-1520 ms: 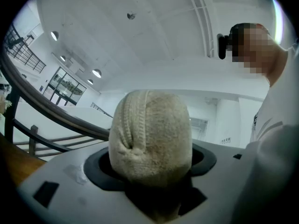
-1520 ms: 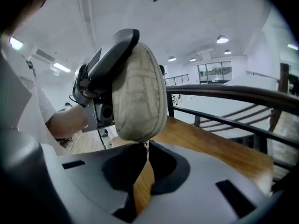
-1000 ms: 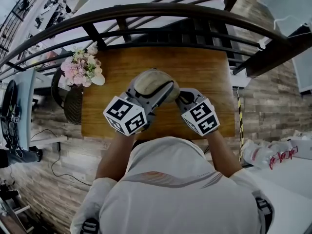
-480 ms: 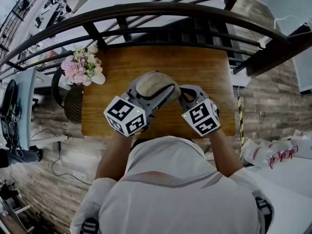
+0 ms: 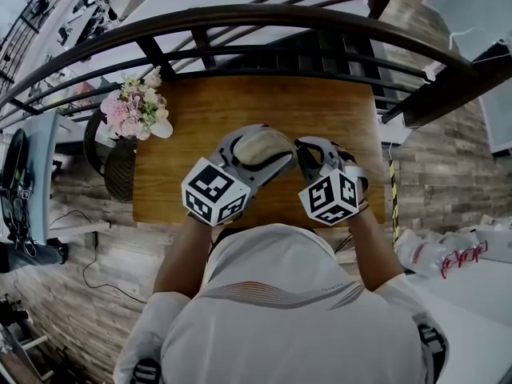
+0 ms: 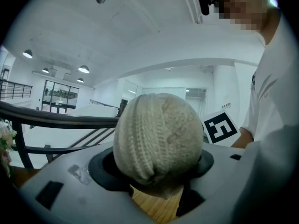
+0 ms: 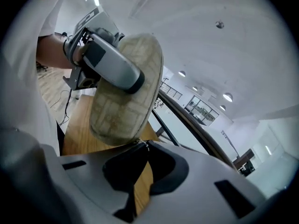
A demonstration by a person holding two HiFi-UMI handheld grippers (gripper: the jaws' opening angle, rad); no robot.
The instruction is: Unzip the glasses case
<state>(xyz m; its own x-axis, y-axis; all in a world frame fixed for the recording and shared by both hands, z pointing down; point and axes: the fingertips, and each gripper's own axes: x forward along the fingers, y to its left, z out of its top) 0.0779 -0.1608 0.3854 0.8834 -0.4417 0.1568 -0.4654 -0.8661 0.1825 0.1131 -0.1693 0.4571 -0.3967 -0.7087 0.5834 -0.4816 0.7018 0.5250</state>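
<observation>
The glasses case (image 6: 156, 134) sits squarely between the jaws of the left gripper (image 6: 156, 174), which clamp it across its middle and hold it up off the wooden table (image 5: 320, 110) below. The cover is a pale knitted fabric, so it probably gives a little under the pads and offers good friction. The rounded, unsagging outline suggests a firmer shell underneath. It looks light, and the one gripper carries it without trouble. From the right gripper (image 7: 140, 148), the case hangs just ahead of and above the jaw tips, with its lower edge touching them. Those jaws are pinched together, and a small pale tab, likely the zipper pull (image 7: 141, 144), sits right at the point where they meet. The pull is too small to confirm how securely it is caught. Because it is small and could slip, it is best gripped deep on the tab rather than by its very end. The pull should then run along the seam line, not away from it. Meanwhile the left gripper needs to brace the body firmly at mid-length, clear of the zipper track, so that the soft cover does not bunch up.
</observation>
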